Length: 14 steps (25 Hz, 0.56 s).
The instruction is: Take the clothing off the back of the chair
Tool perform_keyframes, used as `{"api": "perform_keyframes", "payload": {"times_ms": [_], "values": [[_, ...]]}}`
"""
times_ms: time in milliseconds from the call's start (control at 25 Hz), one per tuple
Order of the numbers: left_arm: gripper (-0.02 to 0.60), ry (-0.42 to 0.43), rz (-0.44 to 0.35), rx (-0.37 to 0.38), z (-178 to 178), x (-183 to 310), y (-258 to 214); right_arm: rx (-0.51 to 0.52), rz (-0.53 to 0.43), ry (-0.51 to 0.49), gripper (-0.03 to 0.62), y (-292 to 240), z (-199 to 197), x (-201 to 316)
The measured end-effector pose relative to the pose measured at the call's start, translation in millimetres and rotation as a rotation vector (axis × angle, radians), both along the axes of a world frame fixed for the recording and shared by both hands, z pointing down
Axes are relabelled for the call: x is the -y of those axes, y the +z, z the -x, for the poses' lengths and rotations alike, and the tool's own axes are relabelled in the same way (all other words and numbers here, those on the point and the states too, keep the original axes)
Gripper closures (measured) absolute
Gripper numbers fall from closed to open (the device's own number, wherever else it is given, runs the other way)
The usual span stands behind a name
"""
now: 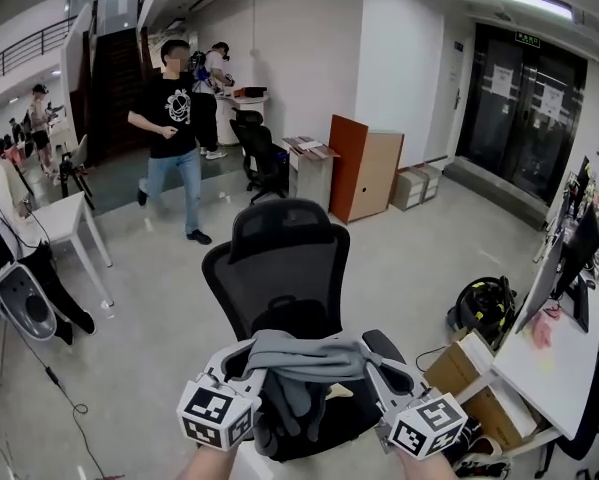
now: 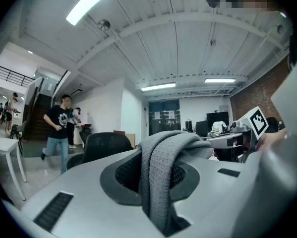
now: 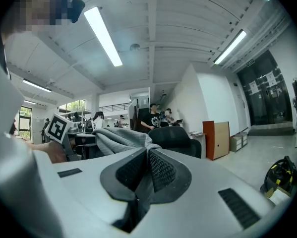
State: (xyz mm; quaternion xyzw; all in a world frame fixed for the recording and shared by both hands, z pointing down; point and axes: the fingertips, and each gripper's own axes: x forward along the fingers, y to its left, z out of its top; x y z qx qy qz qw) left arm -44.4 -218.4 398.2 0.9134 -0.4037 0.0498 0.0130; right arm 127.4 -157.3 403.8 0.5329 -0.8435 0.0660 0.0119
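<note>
The grey clothing [image 1: 299,363], a soft, ribbed knit bunched into thick folds, hangs slung between the 2 grippers above the seat of the black mesh chair [image 1: 284,258], off its curved backrest. The left gripper [image 1: 242,360] pinches a fat rolled fold [image 2: 163,172] between its textured dark pads. The right gripper [image 1: 375,358] has its pads pressed almost together on a thin edge of the same cloth [image 3: 141,192].

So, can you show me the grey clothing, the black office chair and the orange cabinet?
grey clothing [image 1: 301,356], head view, on its bunched middle fold.
black office chair [image 1: 279,283], head view, on the mesh backrest.
orange cabinet [image 1: 346,163], head view, on its orange side panel.
</note>
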Motion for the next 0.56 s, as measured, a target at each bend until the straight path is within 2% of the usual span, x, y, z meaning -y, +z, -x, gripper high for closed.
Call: {"api": "perform_keyframes", "payload": {"times_ms": [560], "values": [[0.518,-0.042,0.035,-0.015,36.1,-9.1,8.2,-0.004,-0.006,-0.04,0.576,-1.8,32.5,-4.5]]}}
